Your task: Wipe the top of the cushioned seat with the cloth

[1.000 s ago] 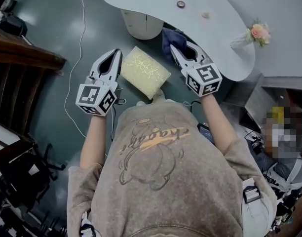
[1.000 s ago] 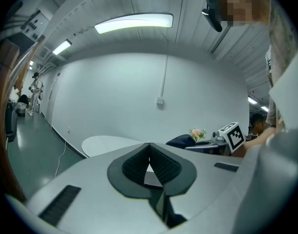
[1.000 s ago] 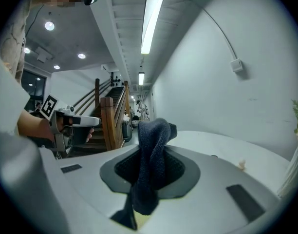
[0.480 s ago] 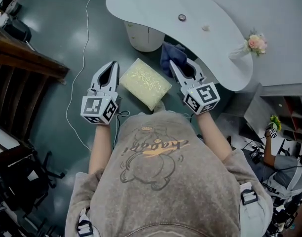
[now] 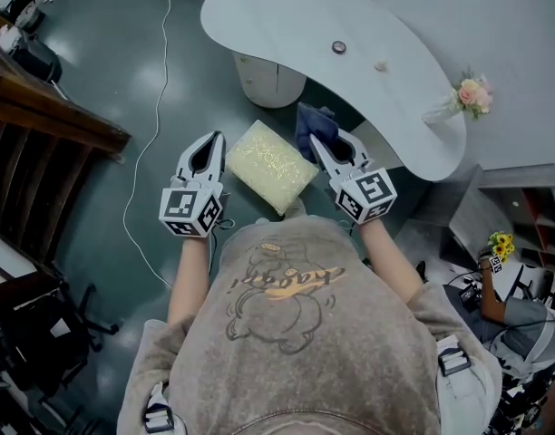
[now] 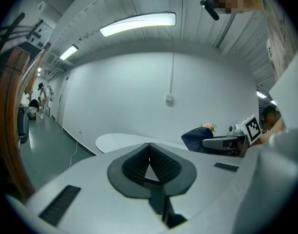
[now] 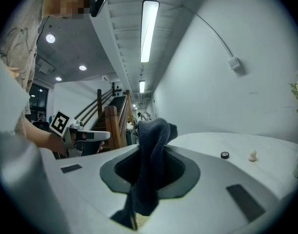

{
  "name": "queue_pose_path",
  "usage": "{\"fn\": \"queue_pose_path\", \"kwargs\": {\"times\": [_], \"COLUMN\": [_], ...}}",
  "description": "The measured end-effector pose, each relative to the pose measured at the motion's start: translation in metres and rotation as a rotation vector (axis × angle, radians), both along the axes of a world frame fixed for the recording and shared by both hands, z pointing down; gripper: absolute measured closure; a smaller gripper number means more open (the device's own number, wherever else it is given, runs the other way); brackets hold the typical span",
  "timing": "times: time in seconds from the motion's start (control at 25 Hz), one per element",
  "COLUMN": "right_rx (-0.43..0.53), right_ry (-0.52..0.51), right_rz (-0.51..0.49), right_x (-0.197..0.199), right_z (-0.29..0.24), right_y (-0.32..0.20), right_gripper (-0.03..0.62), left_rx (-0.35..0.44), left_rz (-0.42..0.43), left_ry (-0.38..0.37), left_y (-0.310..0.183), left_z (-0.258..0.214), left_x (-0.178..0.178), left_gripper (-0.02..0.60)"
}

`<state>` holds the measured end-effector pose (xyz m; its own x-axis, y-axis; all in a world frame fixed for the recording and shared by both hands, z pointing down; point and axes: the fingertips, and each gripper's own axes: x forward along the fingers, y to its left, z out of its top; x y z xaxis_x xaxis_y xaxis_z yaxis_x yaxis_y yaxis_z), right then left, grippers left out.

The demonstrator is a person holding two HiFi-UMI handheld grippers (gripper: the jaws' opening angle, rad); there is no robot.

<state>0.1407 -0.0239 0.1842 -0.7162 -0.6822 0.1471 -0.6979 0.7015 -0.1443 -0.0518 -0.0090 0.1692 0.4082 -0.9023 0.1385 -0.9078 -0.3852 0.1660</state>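
So here's where things stand. The cushioned seat (image 5: 270,163), a pale yellow square pad, sits in the middle of the head view, down on the dark green floor (image 5: 123,107) just below the edge of the curved white surface (image 5: 287,16). It's right between the two grippers.

The right gripper (image 5: 317,141) has the cloth (image 5: 314,120), a dark blue one. In the right gripper view the jaws are pinched on it (image 7: 151,150), with one end of it sticking up past the tips and the other end trailing down below. In the head view the cloth bunches up just off the seat's upper right corner. I can't tell from that angle if it's touching the cushion or hanging a bit above it.

The left gripper (image 5: 209,138) is off to the seat's left side, close by but apart from it. Its own view shows the jaws brought together (image 6: 149,147) with nothing between them.

Progress-wise, I'd say the wipe itself hasn't really got going. The cloth is in hand and up by one corner, so the pickup part is done. The yellow top is fully uncovered, though, so pretty much the whole surface of the seat is left to go over. The next job looks like getting the cloth down flat on the top.
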Motion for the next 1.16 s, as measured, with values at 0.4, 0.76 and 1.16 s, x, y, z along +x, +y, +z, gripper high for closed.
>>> {"fn": "queue_pose_path", "kwargs": {"times": [0.4,0.76,1.16], "right_rx": [-0.019,-0.033,-0.037], "right_ry": [0.014,0.004,0.012], "right_rz": [-0.008,-0.026,-0.040], "right_x": [0.002,0.004,0.006], "right_z": [0.005,0.006,0.008], "right_y": [-0.007,-0.014,-0.017], "right_gripper": [0.508,0.508,0.508], "left_rx": [-0.015,-0.014,-0.027], "left_rz": [-0.003,0.002,0.004], "left_ry": [-0.017,-0.012,-0.014], "left_y": [-0.002,-0.007,-0.005], "left_z": [0.002,-0.002,0.002], "left_x": [-0.004,0.000,0.004], "left_gripper": [0.565,0.565,0.565]}}
